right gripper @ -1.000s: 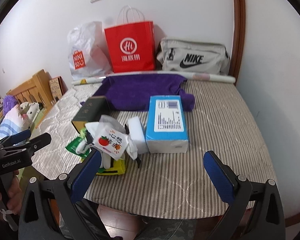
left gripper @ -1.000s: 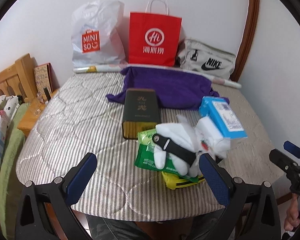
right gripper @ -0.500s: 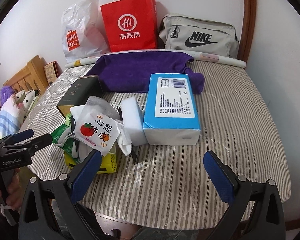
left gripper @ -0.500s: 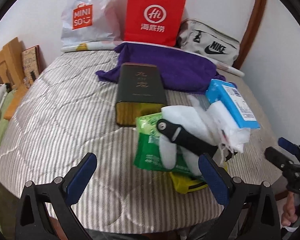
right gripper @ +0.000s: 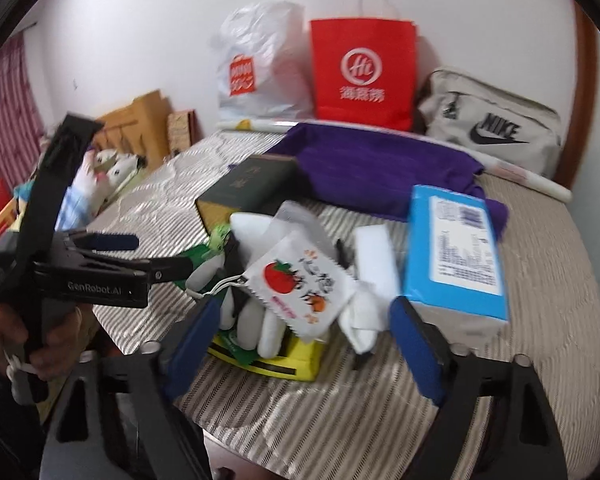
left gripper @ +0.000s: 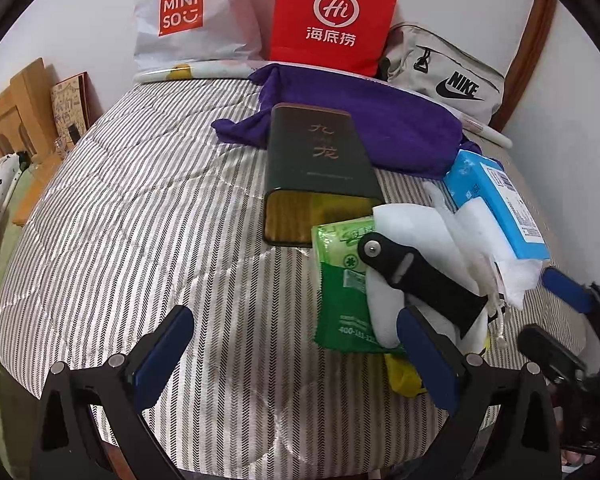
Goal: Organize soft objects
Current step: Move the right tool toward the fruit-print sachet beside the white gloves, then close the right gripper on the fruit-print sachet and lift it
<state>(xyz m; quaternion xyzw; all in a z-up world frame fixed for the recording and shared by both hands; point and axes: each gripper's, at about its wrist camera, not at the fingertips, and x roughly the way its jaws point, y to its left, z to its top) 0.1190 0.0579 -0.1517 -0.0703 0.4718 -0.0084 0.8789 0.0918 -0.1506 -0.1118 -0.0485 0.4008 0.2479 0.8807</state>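
Clutter pile (right gripper: 284,292) unsorted on table (left gripper: 140,216); left gripper (left gripper: 292,356) wide, empty; right gripper (right gripper: 300,340) closing round pile, nothing gripped.

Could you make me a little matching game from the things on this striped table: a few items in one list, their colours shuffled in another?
Things:
1. paper bag with handles
2. spread-out cloth
3. tissue pack
4. Nike bag

Colours:
A. blue
B. beige
C. red
D. purple

Pairs: 1-C, 2-D, 3-A, 4-B
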